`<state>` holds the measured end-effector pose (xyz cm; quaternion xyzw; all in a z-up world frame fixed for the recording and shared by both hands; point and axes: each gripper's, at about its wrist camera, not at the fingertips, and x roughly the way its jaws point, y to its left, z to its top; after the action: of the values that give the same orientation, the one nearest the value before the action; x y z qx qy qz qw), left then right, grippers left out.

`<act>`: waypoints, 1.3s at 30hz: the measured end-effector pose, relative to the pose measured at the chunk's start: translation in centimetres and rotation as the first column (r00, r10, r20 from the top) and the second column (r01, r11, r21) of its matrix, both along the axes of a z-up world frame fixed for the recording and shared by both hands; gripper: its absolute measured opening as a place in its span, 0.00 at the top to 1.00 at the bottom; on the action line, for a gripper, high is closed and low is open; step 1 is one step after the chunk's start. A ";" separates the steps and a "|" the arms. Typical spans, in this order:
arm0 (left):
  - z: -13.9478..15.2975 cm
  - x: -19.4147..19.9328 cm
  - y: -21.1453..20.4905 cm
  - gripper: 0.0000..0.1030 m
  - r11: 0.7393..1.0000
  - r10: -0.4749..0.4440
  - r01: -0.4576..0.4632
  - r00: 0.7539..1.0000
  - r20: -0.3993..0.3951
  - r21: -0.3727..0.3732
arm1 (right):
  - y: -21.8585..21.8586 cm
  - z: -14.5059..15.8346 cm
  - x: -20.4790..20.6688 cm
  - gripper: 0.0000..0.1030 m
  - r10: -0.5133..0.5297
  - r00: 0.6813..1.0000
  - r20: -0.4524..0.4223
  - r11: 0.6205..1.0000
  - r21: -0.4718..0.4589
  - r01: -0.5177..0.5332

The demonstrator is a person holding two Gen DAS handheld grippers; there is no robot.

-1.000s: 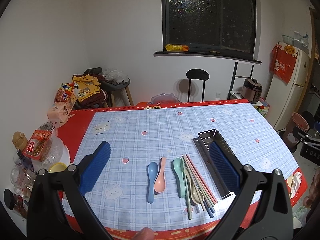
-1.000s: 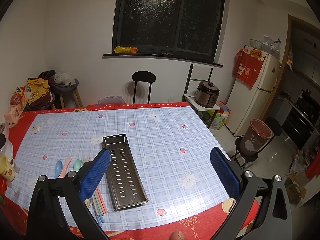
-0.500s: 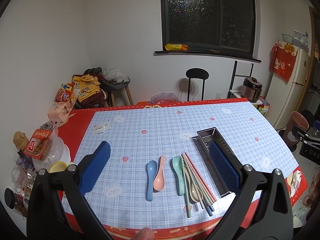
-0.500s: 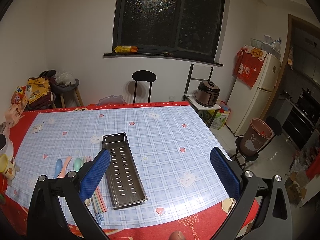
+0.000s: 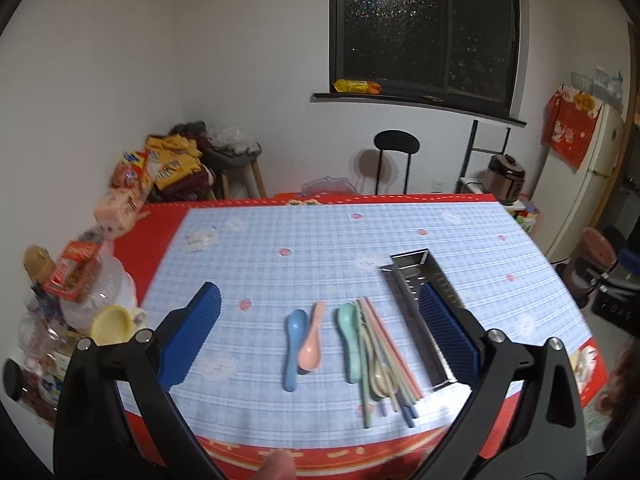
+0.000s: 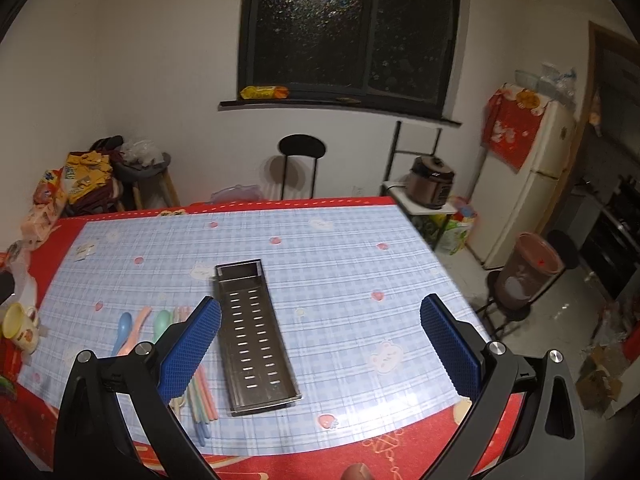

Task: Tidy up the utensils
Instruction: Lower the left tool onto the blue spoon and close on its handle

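Both tools are found raised above the table (image 6: 360, 240) with nothing held. The left gripper (image 5: 320, 336) is spread wide, its blue pads (image 5: 190, 336) well apart. The right gripper (image 6: 320, 344) is likewise spread wide and empty. Neither is in contact with any item; a survey posture ahead of a first pick is judged likely.

Ahead of the left gripper, between its fingers, the utensils are laid flat in a loose row, handles toward the tool: a blue spoon (image 5: 295, 340) touching a pink spoon (image 5: 312, 344), then, apart from that pair, a green spoon (image 5: 349, 336) beside a bundle of pastel chopsticks (image 5: 384, 356) lying over a beige spoon (image 5: 382, 378). Slight motion blur is noted.

The perforated steel tray (image 6: 252, 332) lies just beyond the chopsticks, partly behind the left tool's right-hand finger, and just inside the right tool's left-hand finger. It is seen to be long, shallow and empty; no utensil is yet sorted into it
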<state>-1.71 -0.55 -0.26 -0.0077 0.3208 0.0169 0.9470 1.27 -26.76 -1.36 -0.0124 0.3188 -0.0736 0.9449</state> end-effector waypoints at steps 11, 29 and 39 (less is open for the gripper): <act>-1.9 1.3 0.9 0.05 0.999 0.049 -0.049 0.999 -0.012 0.018 | -0.9 -3.8 3.2 0.05 0.294 0.956 -0.003 0.950 0.107 -0.292; -11.3 3.6 9.0 0.22 0.993 0.077 -0.094 0.973 -0.217 -0.068 | 8.3 -13.5 8.9 0.42 0.560 0.781 -0.277 0.814 0.361 -0.456; -16.7 6.7 10.9 0.78 0.980 -0.116 0.060 0.947 -0.300 -0.190 | 12.1 -18.3 10.8 0.85 0.536 0.738 -0.411 0.836 0.379 -0.396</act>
<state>5.04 10.33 -16.98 -0.0753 0.4653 -0.0531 0.8803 12.07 -14.64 -19.69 0.0159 0.5458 0.2168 0.8092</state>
